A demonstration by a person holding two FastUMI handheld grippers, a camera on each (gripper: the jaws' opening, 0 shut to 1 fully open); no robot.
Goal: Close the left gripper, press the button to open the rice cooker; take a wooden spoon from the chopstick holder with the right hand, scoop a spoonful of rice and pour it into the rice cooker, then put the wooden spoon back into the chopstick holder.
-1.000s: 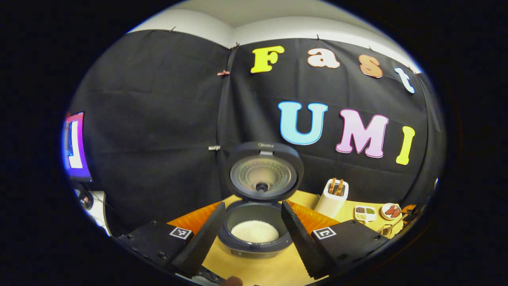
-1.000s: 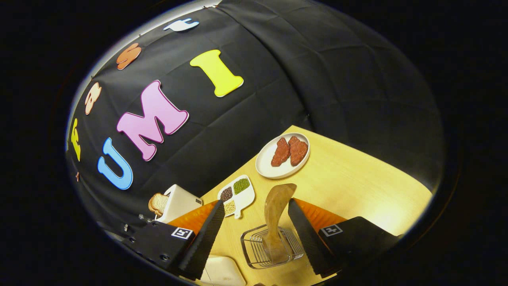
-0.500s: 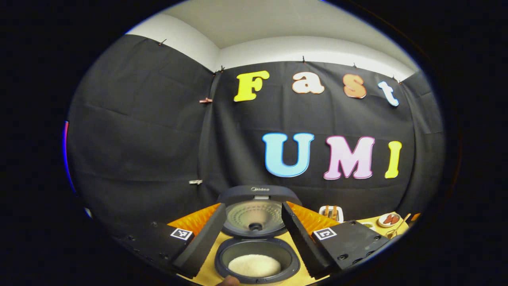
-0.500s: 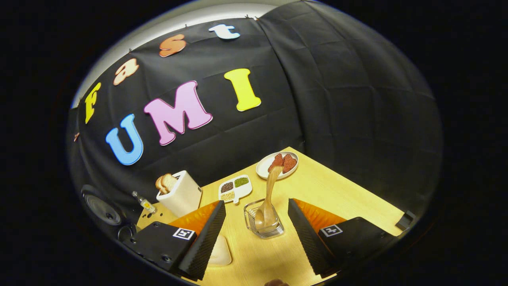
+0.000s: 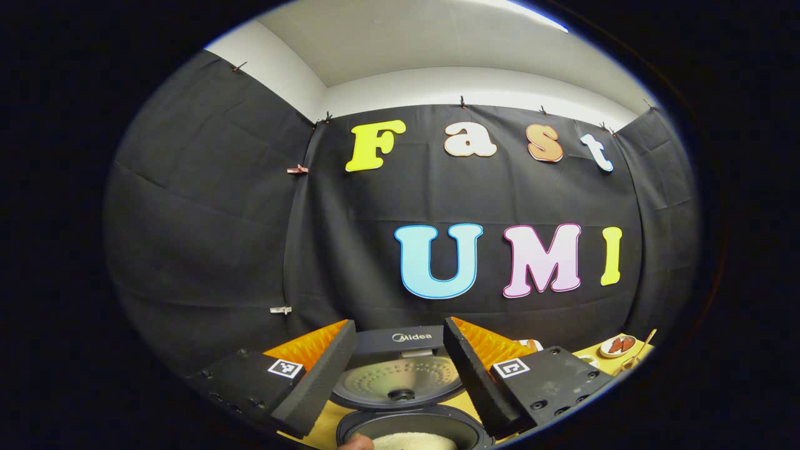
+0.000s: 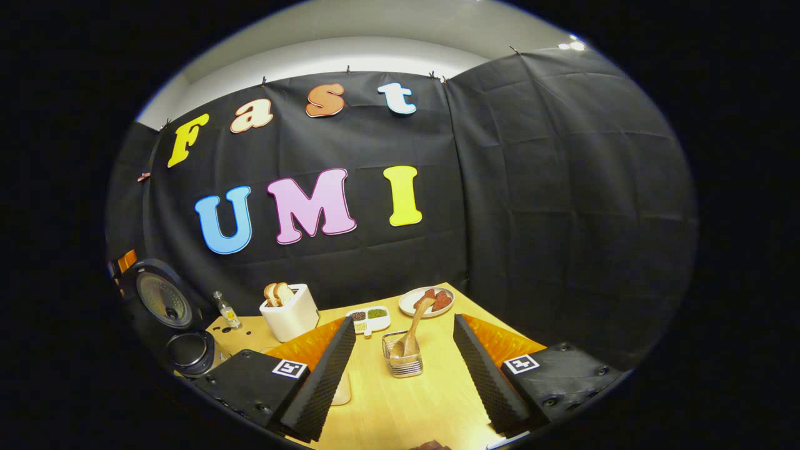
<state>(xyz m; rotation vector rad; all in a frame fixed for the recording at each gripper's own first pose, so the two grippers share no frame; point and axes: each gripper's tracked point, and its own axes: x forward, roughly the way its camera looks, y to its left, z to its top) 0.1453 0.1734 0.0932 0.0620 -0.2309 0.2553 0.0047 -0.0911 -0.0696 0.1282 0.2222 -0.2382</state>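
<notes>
Rice cooker [image 5: 409,381] lid up, wooden spoon [image 6: 409,328] in chopstick holder [image 6: 403,362], both grippers wide, empty

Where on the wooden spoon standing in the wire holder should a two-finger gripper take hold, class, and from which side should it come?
Probably the bare upper part of the wooden spoon, coming from above. One end sits inside the wire chopstick holder, so only the upper length, leaning away to the right, is free. The open right gripper should likely tilt to match that lean.

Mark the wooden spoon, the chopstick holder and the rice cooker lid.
wooden spoon [image 6: 412,325], right gripper view, handle.
chopstick holder [image 6: 405,365], right gripper view, front wire wall.
rice cooker lid [image 5: 400,380], left gripper view, inner plate.
</notes>
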